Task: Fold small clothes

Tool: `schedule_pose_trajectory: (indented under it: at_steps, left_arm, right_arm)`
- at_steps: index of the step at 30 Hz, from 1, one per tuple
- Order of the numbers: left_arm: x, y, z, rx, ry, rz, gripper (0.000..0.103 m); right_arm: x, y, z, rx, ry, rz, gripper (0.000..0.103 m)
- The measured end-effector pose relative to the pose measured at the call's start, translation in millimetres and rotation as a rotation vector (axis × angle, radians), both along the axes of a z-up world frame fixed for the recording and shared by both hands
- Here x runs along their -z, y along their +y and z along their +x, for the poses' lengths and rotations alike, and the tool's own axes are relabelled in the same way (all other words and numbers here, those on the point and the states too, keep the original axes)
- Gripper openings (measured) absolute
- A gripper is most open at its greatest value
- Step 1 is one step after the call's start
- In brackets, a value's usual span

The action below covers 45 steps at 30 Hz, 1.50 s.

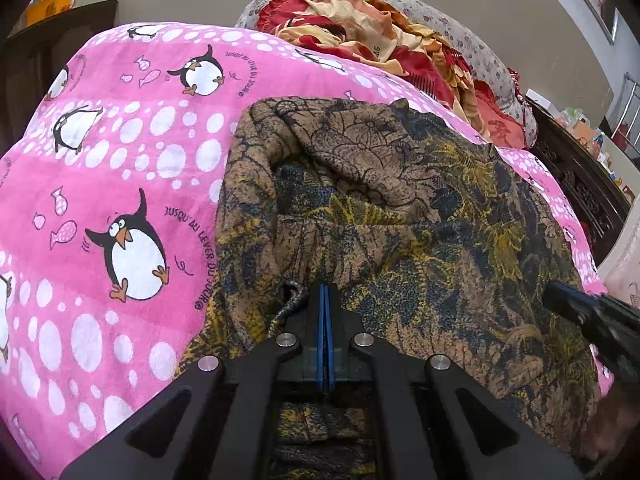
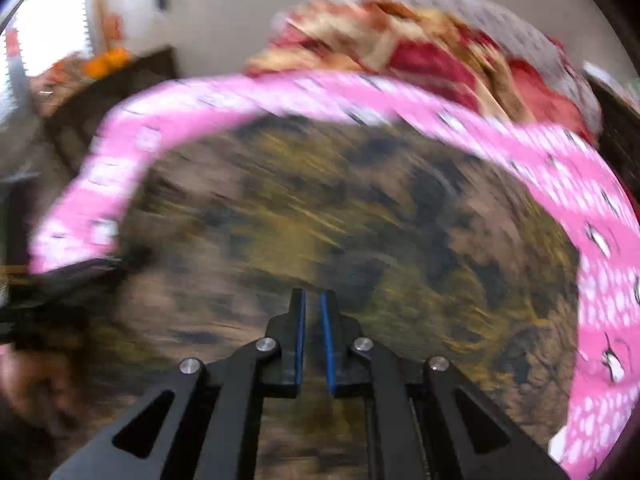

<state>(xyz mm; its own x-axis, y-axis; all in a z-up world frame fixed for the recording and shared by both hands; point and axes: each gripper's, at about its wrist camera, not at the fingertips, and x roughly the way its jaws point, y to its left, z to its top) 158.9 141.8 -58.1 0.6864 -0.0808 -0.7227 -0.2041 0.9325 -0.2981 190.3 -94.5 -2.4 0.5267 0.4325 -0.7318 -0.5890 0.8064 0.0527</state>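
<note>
A brown, yellow and dark blue patterned garment [image 1: 400, 208] lies partly folded on a pink penguin blanket [image 1: 120, 160]. My left gripper [image 1: 325, 290] is shut over the garment's near edge; whether cloth is pinched between its blue pads is not clear. The right gripper shows at the right edge of the left wrist view [image 1: 592, 312], above the garment's right side. In the right wrist view, which is motion-blurred, my right gripper [image 2: 313, 300] has a narrow gap between its pads, with nothing in it, above the garment [image 2: 320, 200].
A heap of red, orange and floral bedding [image 1: 380, 40] lies at the far end of the blanket. Dark carved wooden furniture [image 1: 580, 184] stands to the right. A dark cabinet [image 2: 100, 92] stands at the back left.
</note>
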Motion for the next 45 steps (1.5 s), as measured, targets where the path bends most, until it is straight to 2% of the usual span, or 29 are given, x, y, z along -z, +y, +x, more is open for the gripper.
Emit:
schedule_pose_trajectory:
  at_steps: [2,4,5,8,10,12,13,16,18,20,21,24,25,26,27,28,29,31,34,36,38,39,40,41,43,45]
  left_arm:
    - [0,0,0,0.000,0.000,-0.003,0.000]
    - [0,0,0,0.000,0.000,0.000,0.000]
    - [0,0,0,0.000,0.000,-0.002,0.000]
    - [0,0,0,0.001,-0.001,-0.007,0.000]
    - [0,1,0,0.001,-0.001,-0.007,0.000]
    - [0,1,0,0.001,-0.001,-0.008,0.000]
    - [0,1,0,0.002,-0.001,-0.007,0.000]
    - [0,-1,0,0.001,0.001,0.000,0.000]
    - [-1,-1,0,0.002,0.003,0.004,0.000]
    - [-3,-2,1,0.010,0.009,0.006,0.000]
    - [-5,-2,0,0.024,0.018,0.008,0.000]
    - [-24,-3,-16,0.042,0.018,0.016,0.000]
    - [-29,-7,-23,0.045,0.000,0.026,0.000]
    - [-32,-13,-28,0.074,-0.016,0.041,0.000]
    - [-29,-19,-29,0.101,-0.002,0.053,0.000]
    - [-20,-26,-28,0.140,0.047,0.075,0.000]
    - [-13,-31,-27,0.166,0.084,0.093,0.000]
    - [-13,-31,-32,0.188,0.054,0.117,0.000]
    - [-21,-17,-35,0.199,0.091,0.035,0.000]
    - [-35,-9,-47,0.218,0.094,0.015,0.000]
    - [-52,1,-72,0.261,0.071,0.042,0.000]
    - [-56,6,-83,0.278,0.071,0.060,0.007]
    - [-60,13,-99,0.296,0.078,0.091,0.020]
    - [-61,20,-110,0.307,0.088,0.107,0.025]
    - [-55,38,-140,0.309,0.149,0.115,0.026]
    - [-44,52,-167,0.309,0.216,0.057,0.026]
  right_arm:
    - [9,16,-13,-0.058,0.018,-0.012,0.011]
    - [39,29,-18,-0.088,0.083,-0.091,0.012]
    - [40,26,-24,-0.084,0.034,-0.070,0.012]
    - [26,11,-25,-0.048,0.091,-0.047,0.012]
    - [18,-6,-25,-0.008,0.052,-0.075,0.014]
    - [20,-37,-20,0.075,0.033,-0.121,0.019]
    - [28,-60,-17,0.140,0.056,-0.140,0.019]
    - [25,-91,-17,0.164,0.096,-0.068,0.019]
    - [13,-106,-20,0.205,0.042,-0.080,0.020]
    - [18,-128,-12,0.269,0.065,-0.088,0.021]
    - [29,-136,-4,0.276,0.127,-0.097,0.022]
    - [14,-145,-10,0.264,0.100,-0.080,0.021]
    - [9,-148,-13,0.260,0.074,-0.062,0.023]
    - [9,-154,-15,0.254,0.059,-0.048,0.031]
    - [20,-154,-9,0.263,0.106,-0.090,0.031]
    - [29,-154,-7,0.255,0.143,-0.108,0.031]
    - [24,-152,-9,0.254,0.108,-0.113,0.031]
    - [15,-151,-11,0.261,0.115,-0.118,0.031]
    - [-17,-154,-31,0.222,0.077,-0.021,0.031]
    - [-39,-161,-55,0.160,0.049,0.003,0.033]
    - [-50,-168,-80,0.082,0.036,-0.005,0.052]
    - [-54,-170,-95,0.031,0.033,-0.021,0.057]
    - [-55,-173,-109,-0.011,0.033,-0.039,0.064]
    - [-53,-176,-126,-0.053,0.031,-0.065,0.065]
    - [-46,-182,-149,-0.097,0.038,-0.106,0.065]
    - [-38,-192,-170,-0.099,0.062,-0.116,0.065]
